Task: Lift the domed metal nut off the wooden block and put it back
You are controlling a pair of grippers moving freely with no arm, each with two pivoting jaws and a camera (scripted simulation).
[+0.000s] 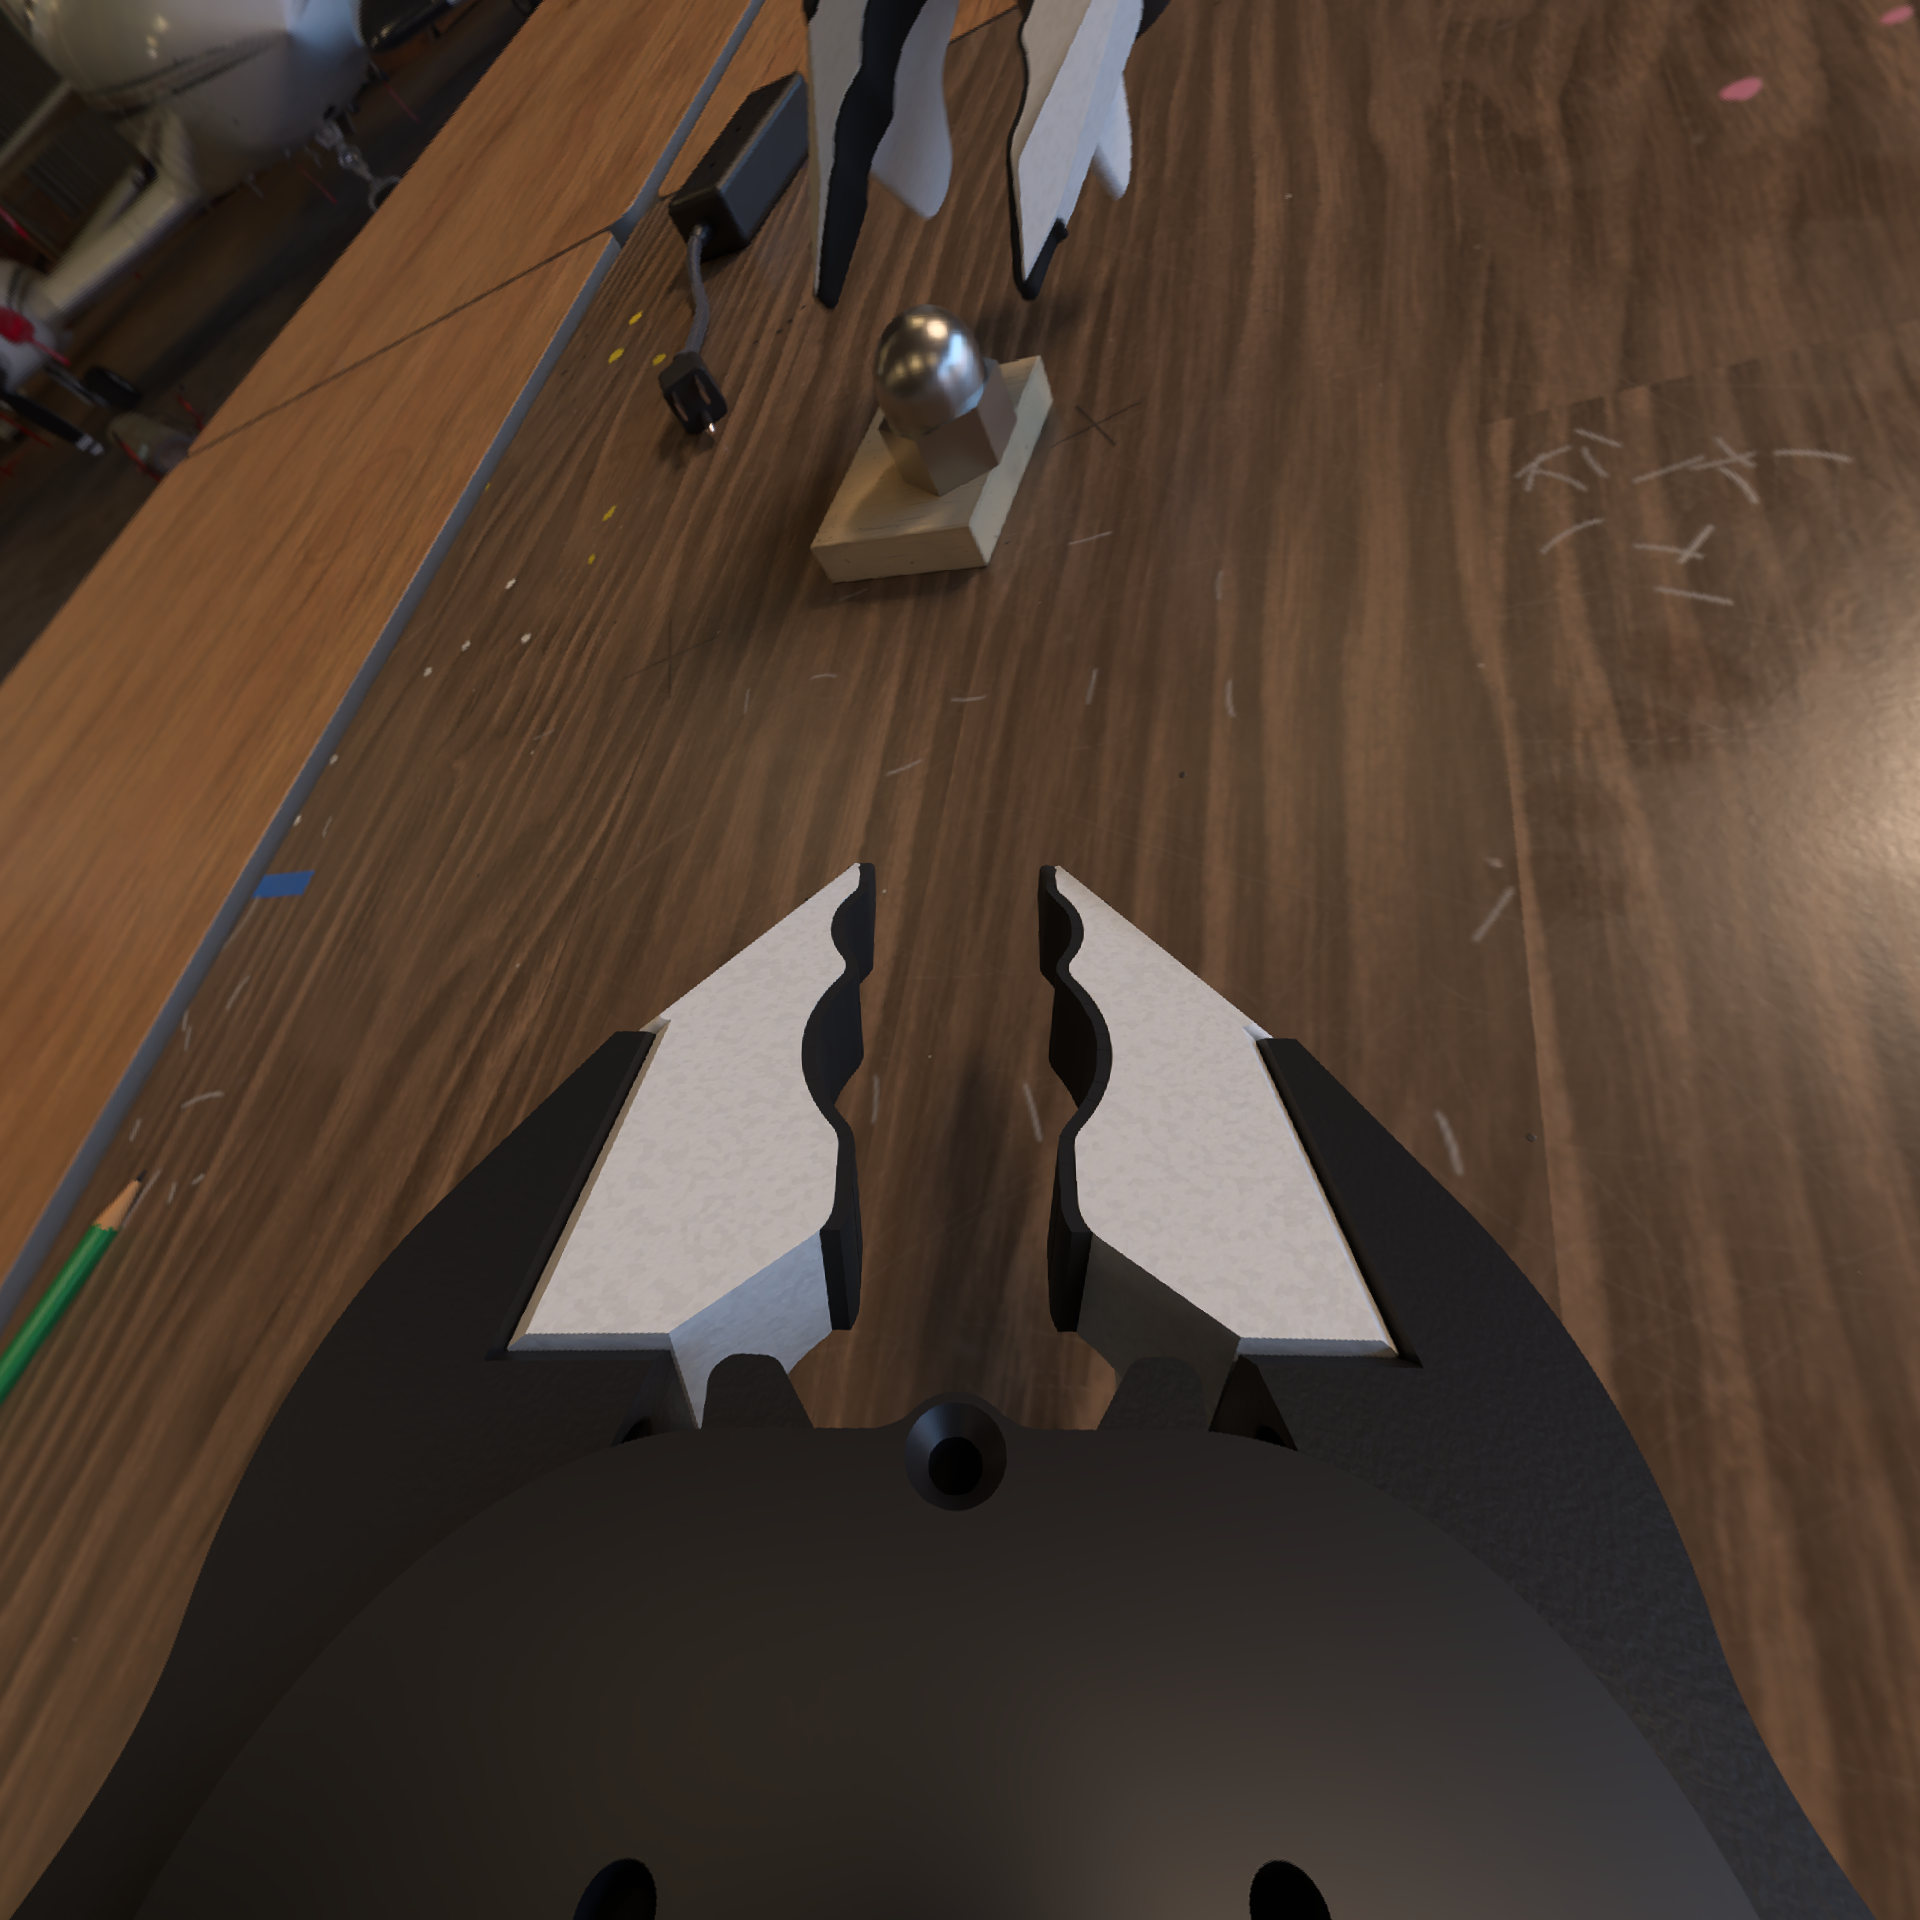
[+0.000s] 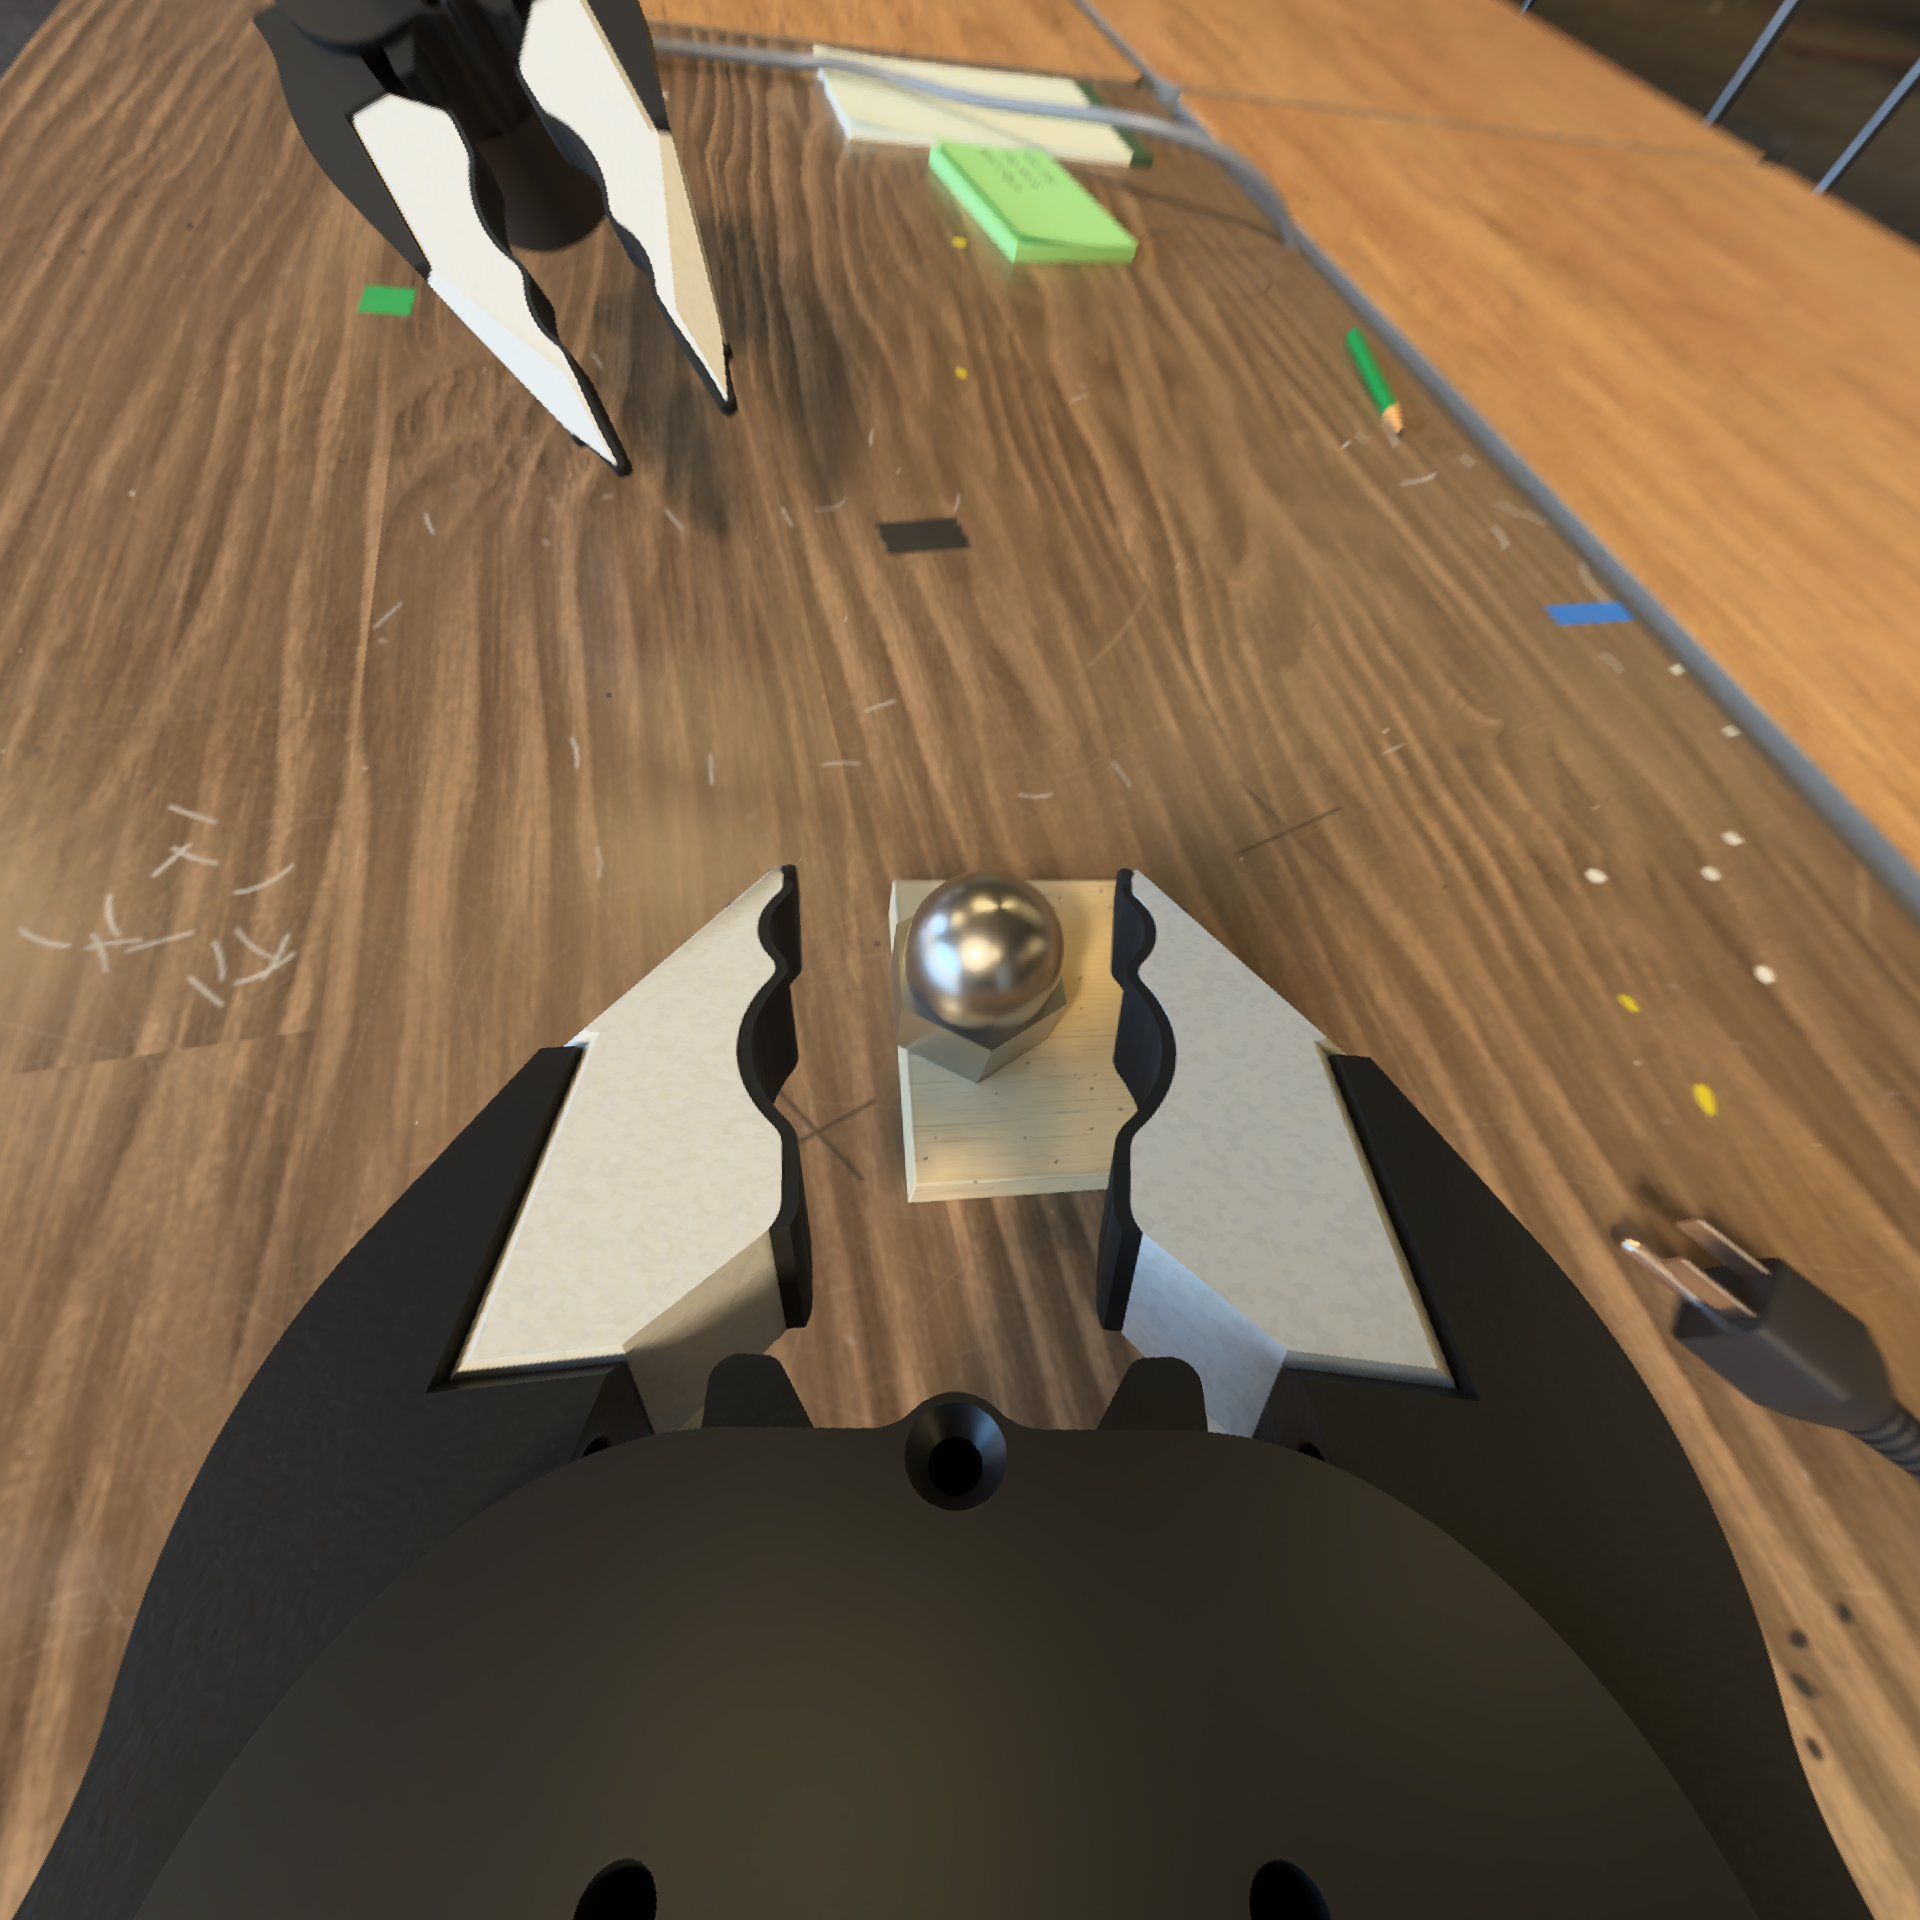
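Note:
A domed metal nut (image 2: 982, 971) stands upright on a pale wooden block (image 2: 1003, 1122) on the dark wooden table. My right gripper (image 2: 954, 883) is open and empty, above the block, with the nut showing between its two fingers without touching them. In the left wrist view the nut (image 1: 930, 390) and block (image 1: 925, 499) lie far ahead, with the right gripper (image 1: 930, 296) hanging just beyond them. My left gripper (image 1: 956, 873) is open and empty, well short of the block; it also shows in the right wrist view (image 2: 675, 436) at the far left.
A black power adapter (image 1: 743, 171) with cable and plug (image 1: 691, 395) lies left of the block; the plug (image 2: 1714, 1309) shows at right. A green pencil (image 2: 1374, 379), a green pad (image 2: 1029, 203), a pale pad (image 2: 977, 114) and grey cables lie near the table seam (image 1: 416, 582).

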